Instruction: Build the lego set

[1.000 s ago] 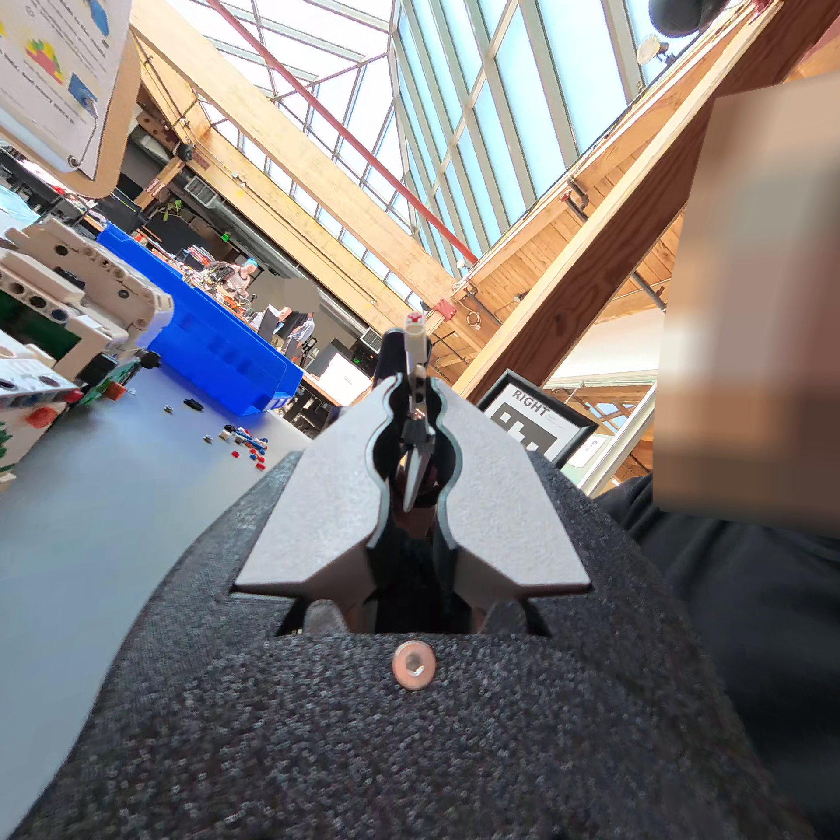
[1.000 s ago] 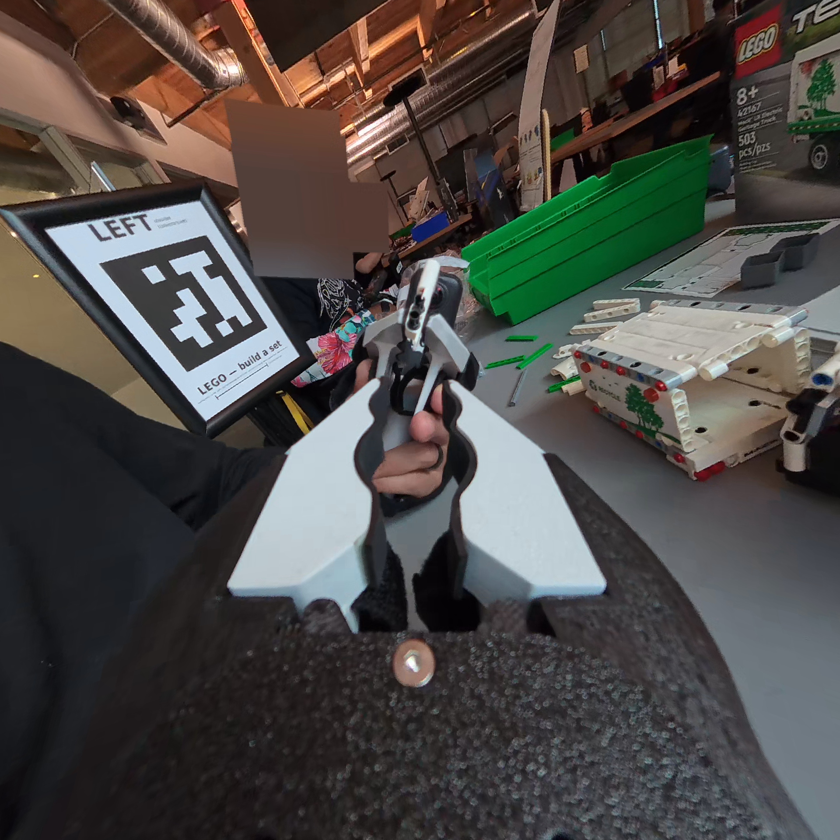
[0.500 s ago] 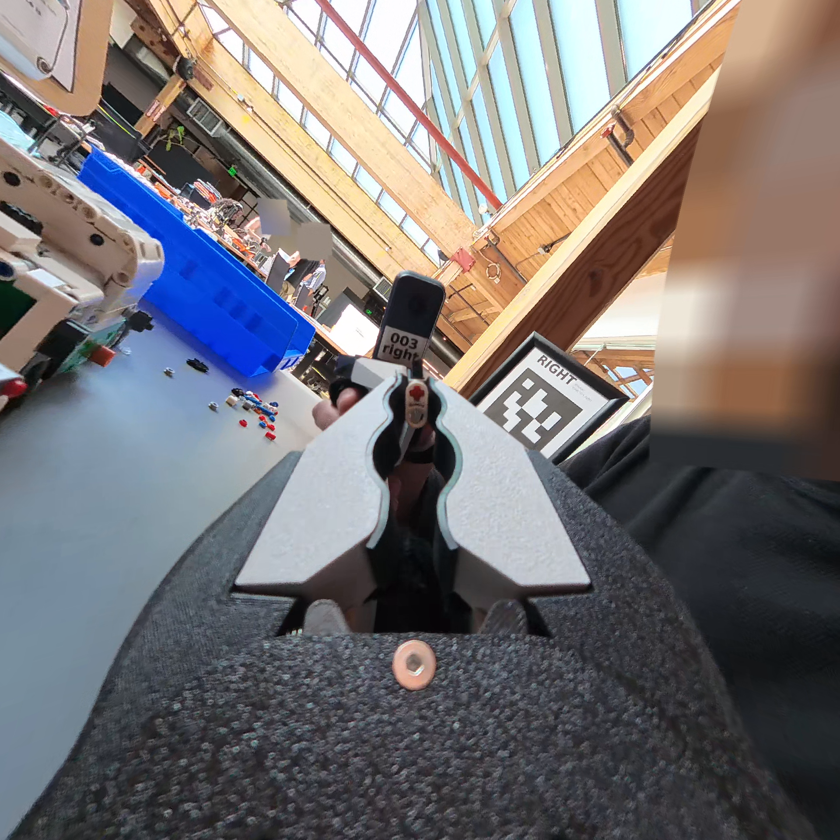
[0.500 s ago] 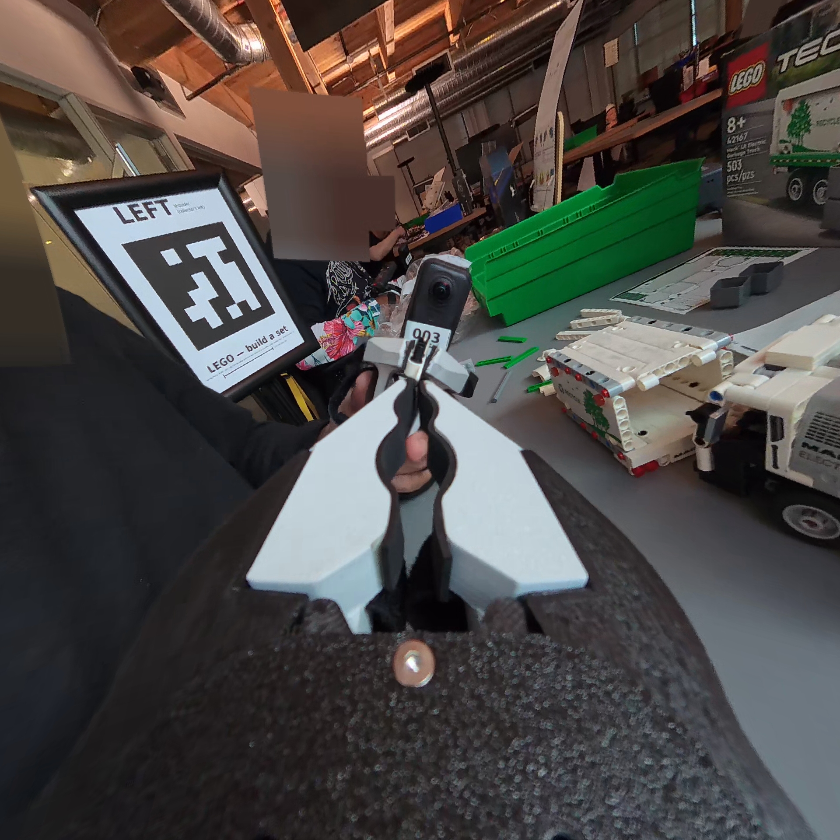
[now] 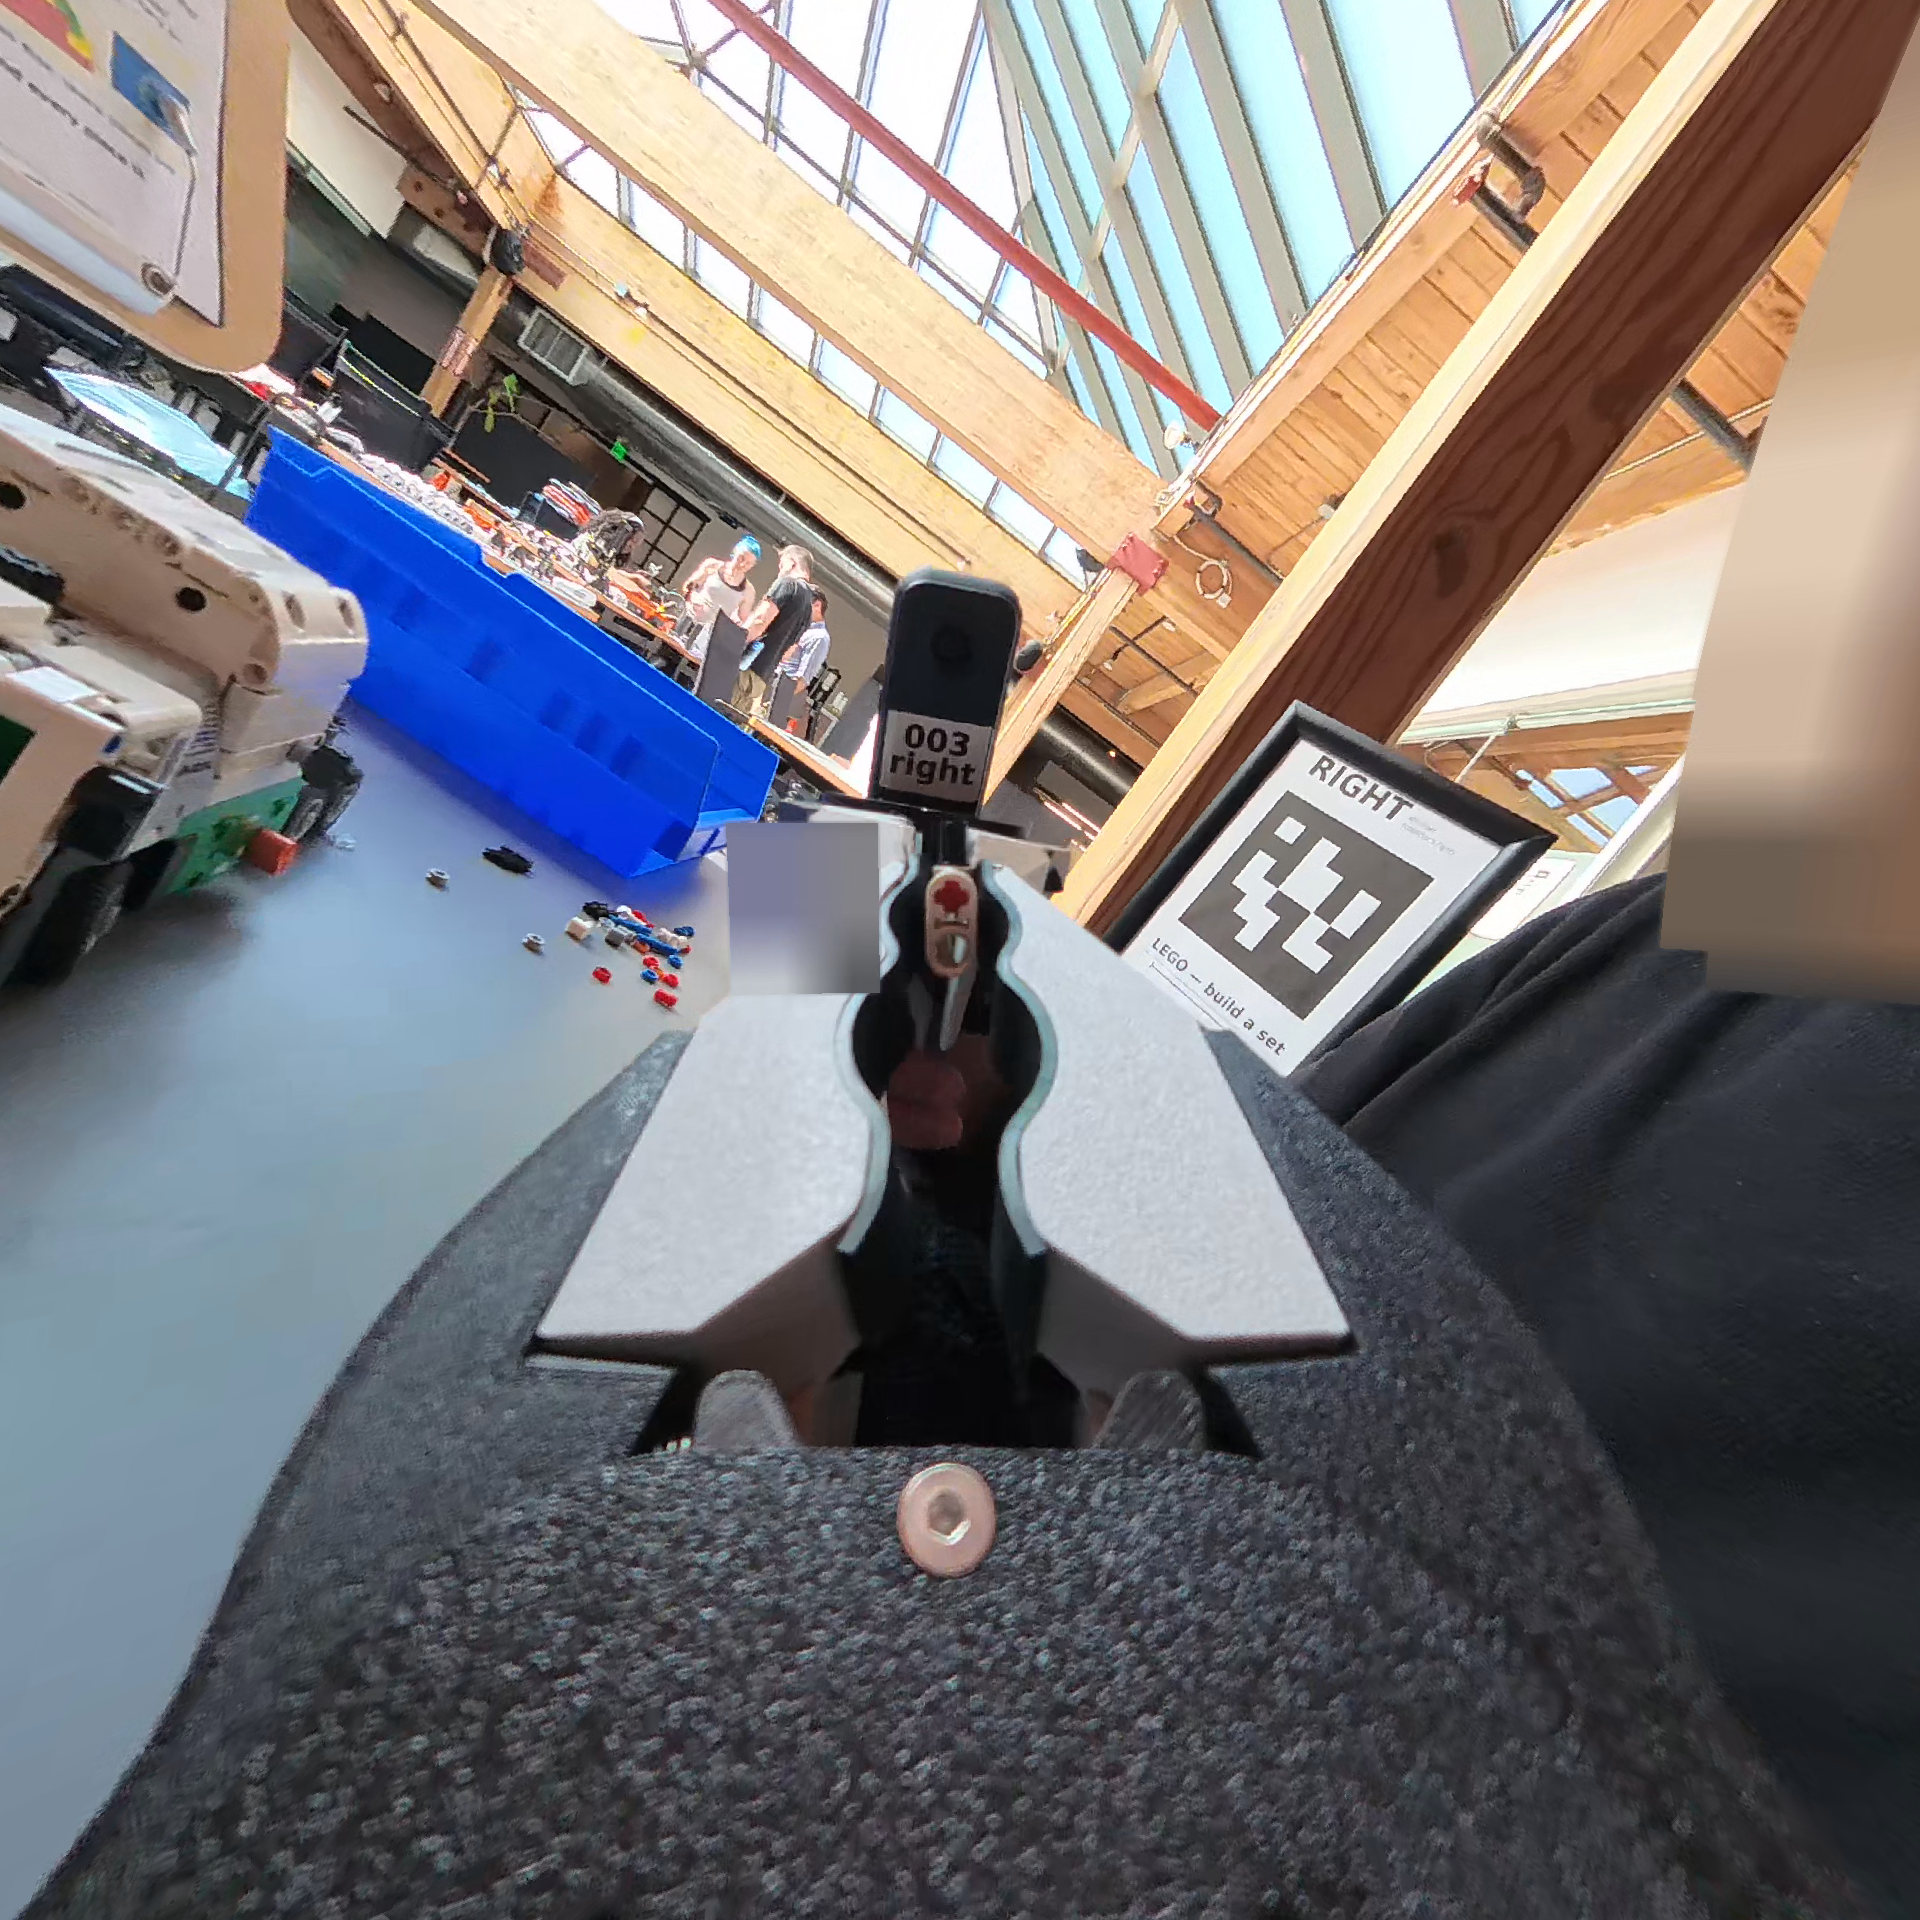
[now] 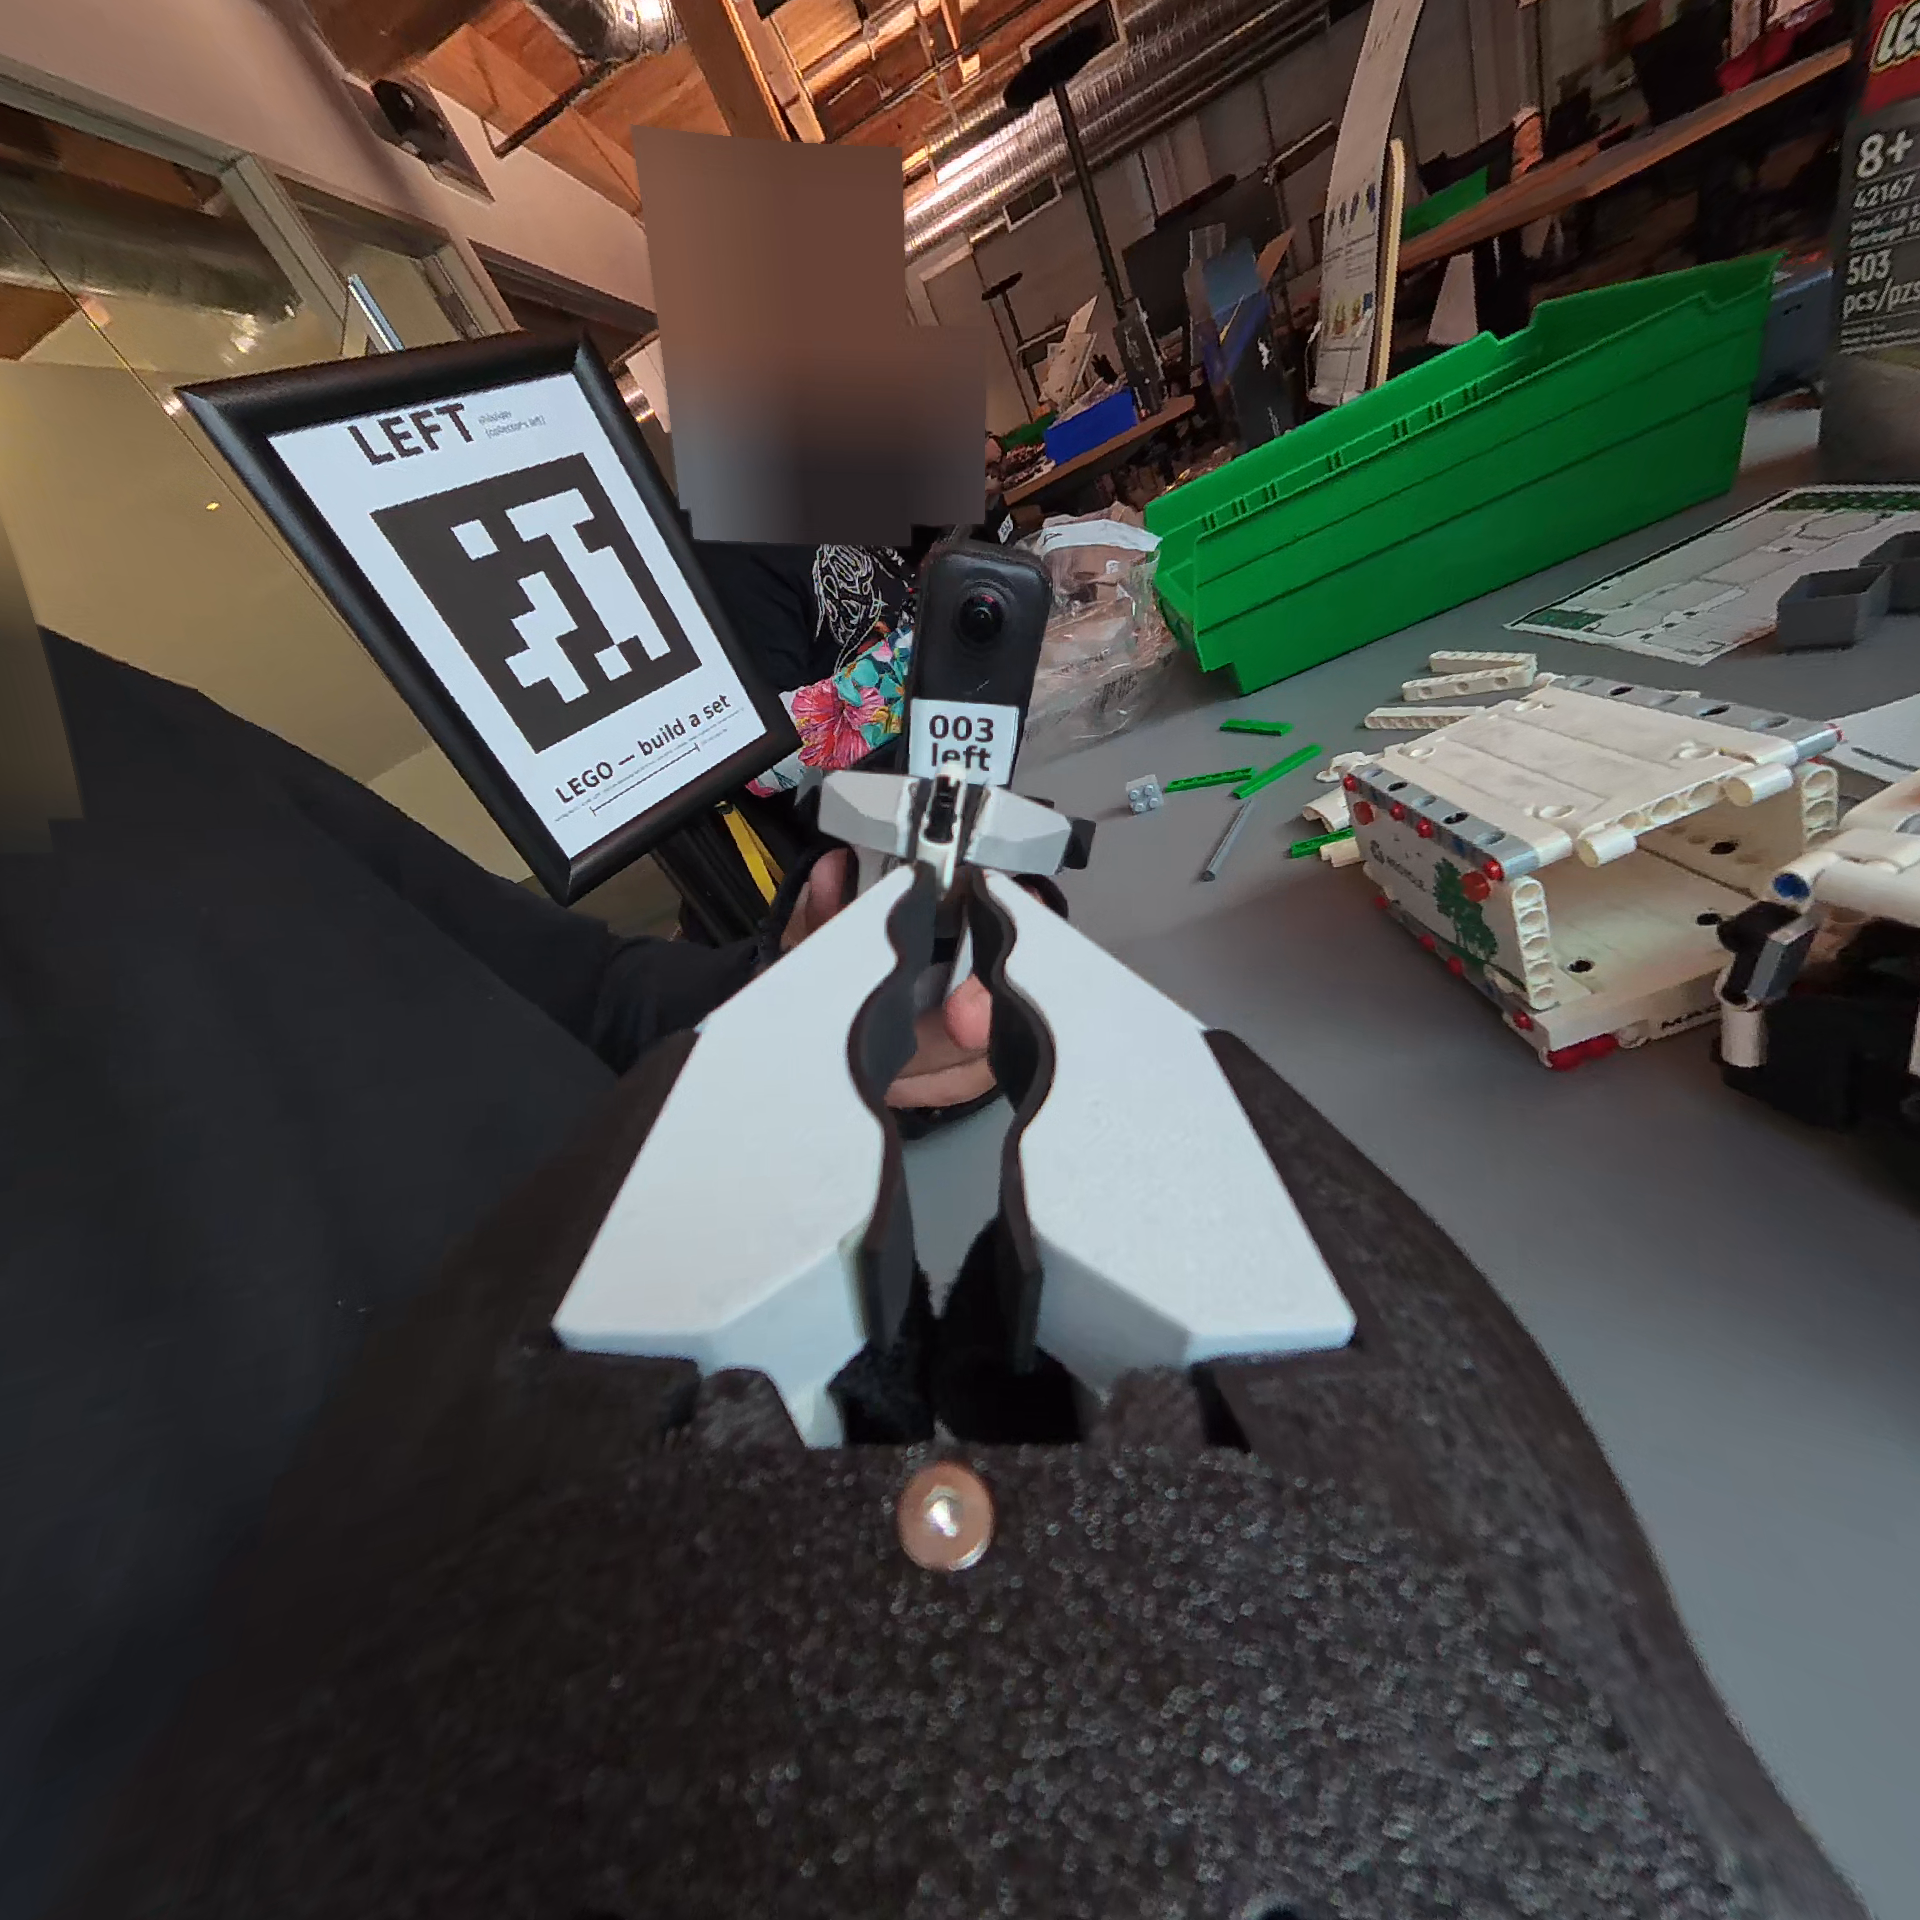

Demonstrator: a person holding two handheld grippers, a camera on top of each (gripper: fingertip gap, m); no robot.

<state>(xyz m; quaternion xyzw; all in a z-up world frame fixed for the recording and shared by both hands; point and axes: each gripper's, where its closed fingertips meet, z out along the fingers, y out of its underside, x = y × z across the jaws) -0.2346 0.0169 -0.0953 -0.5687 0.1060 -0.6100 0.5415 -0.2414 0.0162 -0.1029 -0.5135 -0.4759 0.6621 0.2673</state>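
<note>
My two grippers face each other tip to tip above the grey table (image 5: 260, 1143). My left gripper (image 5: 948, 914) is shut on a small light-grey beam (image 5: 949, 940) with a red pin in its end. In the right wrist view my right gripper (image 6: 943, 868) has its tips closed on the same small beam (image 6: 940, 831), right against the left gripper's fingers (image 6: 1023, 836). A white Lego truck (image 5: 135, 707) stands at the left. Its white box body (image 6: 1579, 831) lies apart on the table, next to the truck cab (image 6: 1849, 935).
A blue bin (image 5: 540, 707) and loose small pieces (image 5: 634, 935) lie beyond the truck. A green bin (image 6: 1455, 540), green and white strips (image 6: 1257, 769), an instruction sheet (image 6: 1704, 582) and the set's box (image 6: 1881, 208) are at the back. Framed marker signs (image 5: 1320, 894) (image 6: 499, 613) stand near a person in black. Both grippers' tips are close together, under 4 cm apart. From either gripper's tips it is about 15 cm to the truck cab (image 6: 1849, 935).
My right gripper has gone from open to shut on the small beam. Both grippers have come together and levelled out, and the beam now points straight between them.
</note>
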